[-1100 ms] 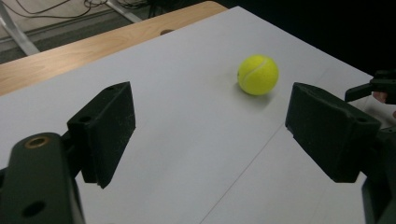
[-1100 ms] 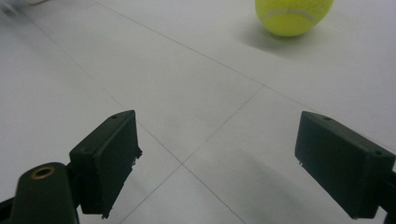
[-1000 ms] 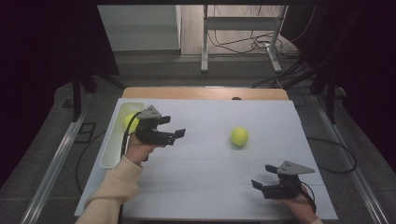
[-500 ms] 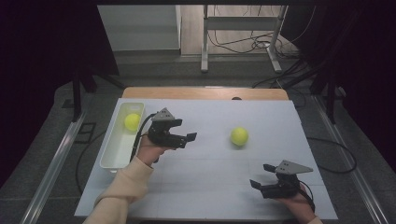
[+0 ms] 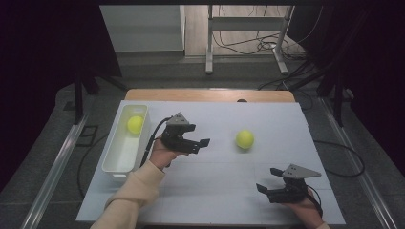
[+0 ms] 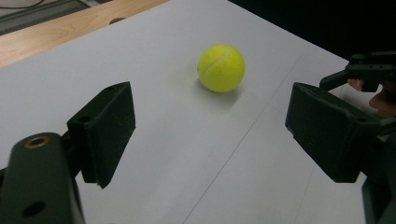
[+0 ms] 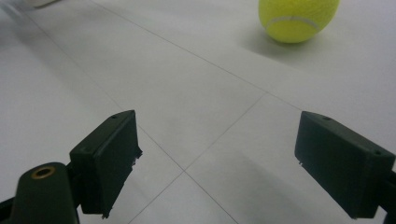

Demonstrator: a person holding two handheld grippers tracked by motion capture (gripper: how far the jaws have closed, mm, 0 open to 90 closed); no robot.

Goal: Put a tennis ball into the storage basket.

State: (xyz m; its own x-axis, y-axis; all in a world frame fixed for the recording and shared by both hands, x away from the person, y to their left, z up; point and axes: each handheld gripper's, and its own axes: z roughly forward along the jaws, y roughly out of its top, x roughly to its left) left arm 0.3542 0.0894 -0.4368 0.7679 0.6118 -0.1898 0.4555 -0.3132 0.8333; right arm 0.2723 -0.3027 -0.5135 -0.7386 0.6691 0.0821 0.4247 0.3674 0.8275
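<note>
A yellow tennis ball point(image 5: 244, 139) lies on the white table sheet, right of centre. A second yellow ball point(image 5: 135, 124) rests inside the white bin point(image 5: 112, 160) at the left. My left gripper point(image 5: 199, 145) hovers between bin and loose ball, pointing right at that ball, jaws open and empty. In the left gripper view the ball point(image 6: 221, 67) lies ahead of the left gripper point(image 6: 210, 130), well apart from it. My right gripper point(image 5: 267, 180) rests near the front right, open and empty. The right gripper point(image 7: 217, 158) has the ball point(image 7: 299, 18) far ahead in its own view.
The white sheet point(image 5: 215, 191) covers a wooden table whose bare edge point(image 5: 210, 94) shows at the back. Metal frame legs and cables point(image 5: 248, 43) stand on the floor beyond. The other hand's gripper point(image 6: 369, 74) appears at the right of the left gripper view.
My left gripper has moved rightward from beside the bin toward the loose ball, jaws unchanged. The right gripper and both balls have stayed put.
</note>
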